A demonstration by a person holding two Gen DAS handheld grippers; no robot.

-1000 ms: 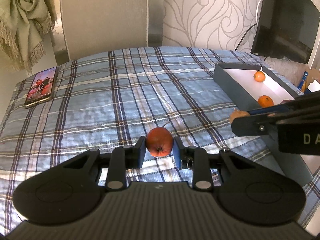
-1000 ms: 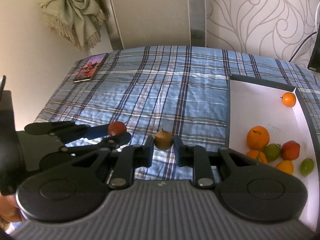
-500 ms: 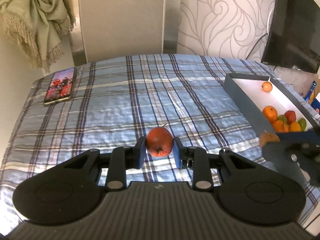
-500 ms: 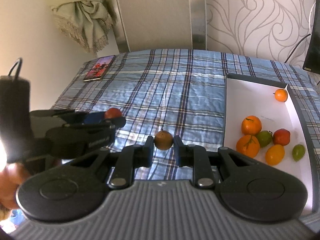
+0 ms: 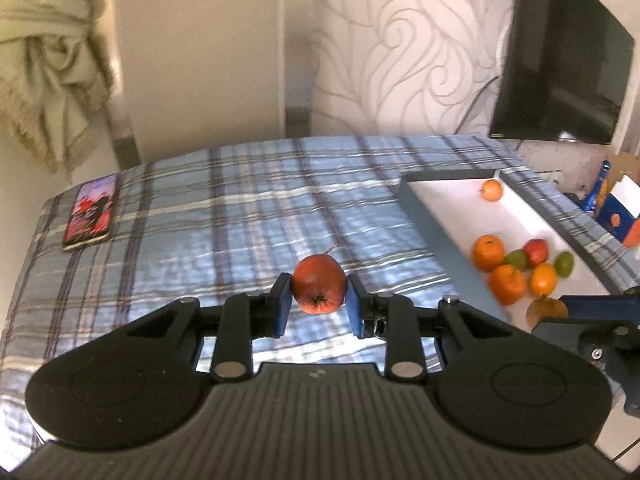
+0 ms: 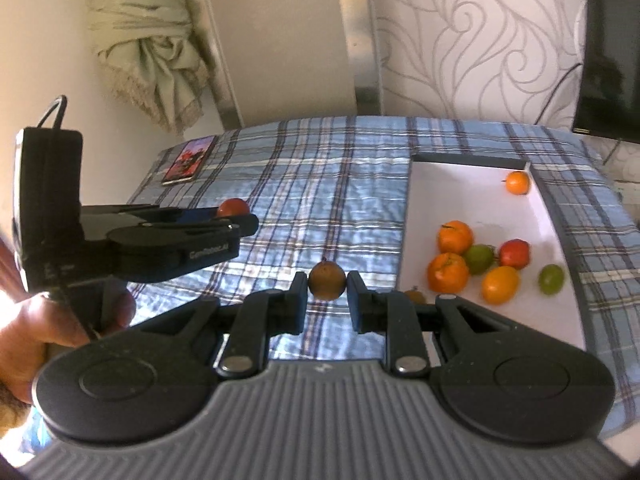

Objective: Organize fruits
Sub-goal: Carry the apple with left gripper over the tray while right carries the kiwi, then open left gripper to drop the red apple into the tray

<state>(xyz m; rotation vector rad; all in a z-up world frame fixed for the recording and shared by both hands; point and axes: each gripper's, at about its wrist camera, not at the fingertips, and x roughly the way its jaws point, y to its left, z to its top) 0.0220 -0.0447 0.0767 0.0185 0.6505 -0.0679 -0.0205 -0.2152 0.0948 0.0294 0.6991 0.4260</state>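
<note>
My left gripper (image 5: 319, 300) is shut on a red-orange apple-like fruit (image 5: 319, 289), held above the plaid bedspread; it also shows in the right wrist view (image 6: 233, 207). My right gripper (image 6: 327, 294) is shut on a small brown fruit (image 6: 327, 281), also above the bedspread, left of the box; this fruit shows in the left wrist view (image 5: 546, 310). The grey box with a white inside (image 6: 460, 188) lies to the right and holds several oranges, green fruits and a red one (image 6: 514, 253). It also shows in the left wrist view (image 5: 448, 196).
A phone (image 5: 91, 217) lies at the bed's far left edge. A dark TV screen (image 5: 560, 80) stands beyond the box. A towel (image 6: 152, 52) hangs at the back left. Blue cartons (image 5: 612, 208) sit past the bed's right side.
Both grippers have risen and pulled back with their fruits, so more of the bed and the box inside shows. The right gripper sits lower right in the left view.
</note>
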